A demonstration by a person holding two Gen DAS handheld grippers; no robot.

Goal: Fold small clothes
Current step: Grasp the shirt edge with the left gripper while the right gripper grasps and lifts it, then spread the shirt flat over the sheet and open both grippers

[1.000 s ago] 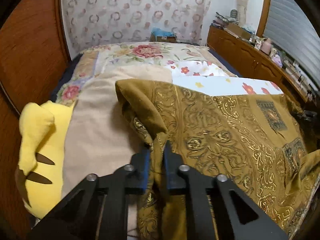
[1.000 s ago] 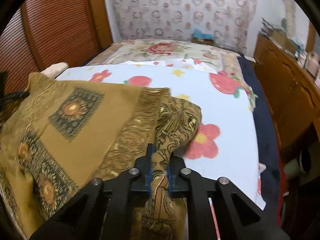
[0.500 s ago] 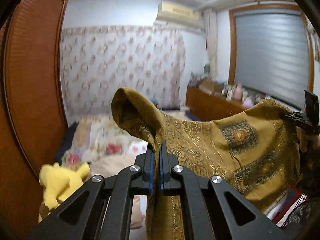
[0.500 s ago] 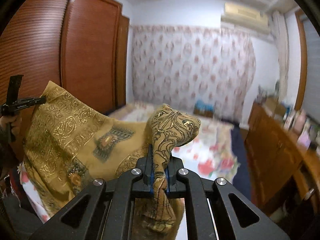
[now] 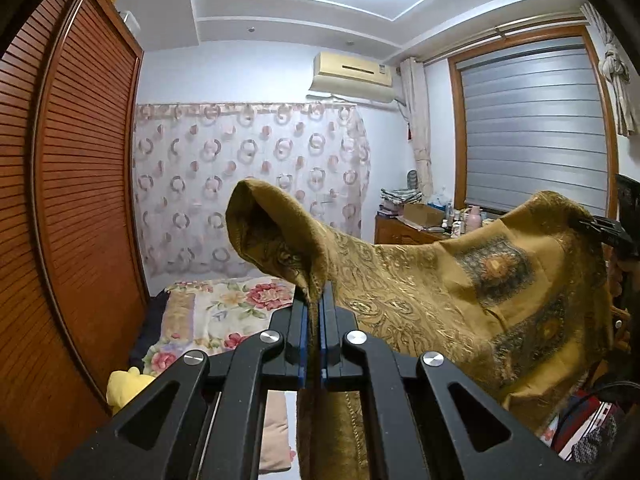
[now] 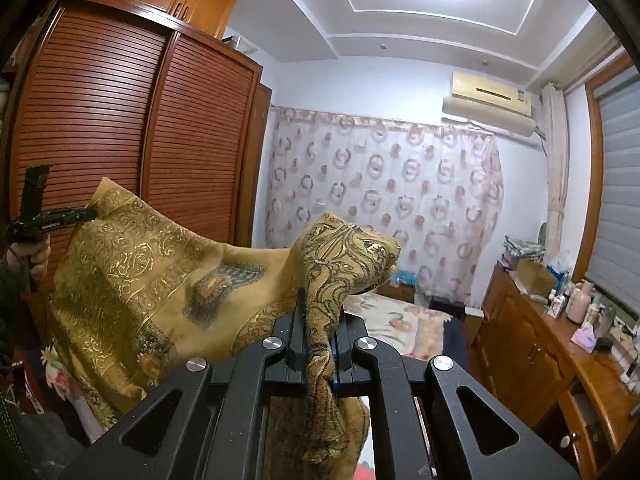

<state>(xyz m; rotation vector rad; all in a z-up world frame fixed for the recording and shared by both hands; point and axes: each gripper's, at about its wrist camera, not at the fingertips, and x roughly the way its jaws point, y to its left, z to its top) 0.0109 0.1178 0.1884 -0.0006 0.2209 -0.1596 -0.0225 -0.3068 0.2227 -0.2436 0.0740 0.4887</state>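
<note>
A mustard-gold patterned cloth (image 5: 440, 292) hangs spread in the air between my two grippers. My left gripper (image 5: 315, 308) is shut on one top corner, which bunches above its jaws. My right gripper (image 6: 316, 312) is shut on the other top corner of the cloth (image 6: 160, 280). In the left wrist view the right gripper (image 5: 600, 226) shows at the far right edge of the cloth. In the right wrist view the left gripper (image 6: 86, 213) shows at the far left, with a hand on its handle.
A bed with a floral cover (image 5: 224, 312) lies below and ahead. A yellow plush toy (image 5: 126, 384) sits at its left. A wooden slatted wardrobe (image 6: 120, 140) stands on the left. A wooden dresser (image 6: 552, 344) with bottles stands on the right.
Both grippers have risen with the cloth from the bed to chest height, and the views now tilt up toward the ceiling. The cloth hangs free between them.
</note>
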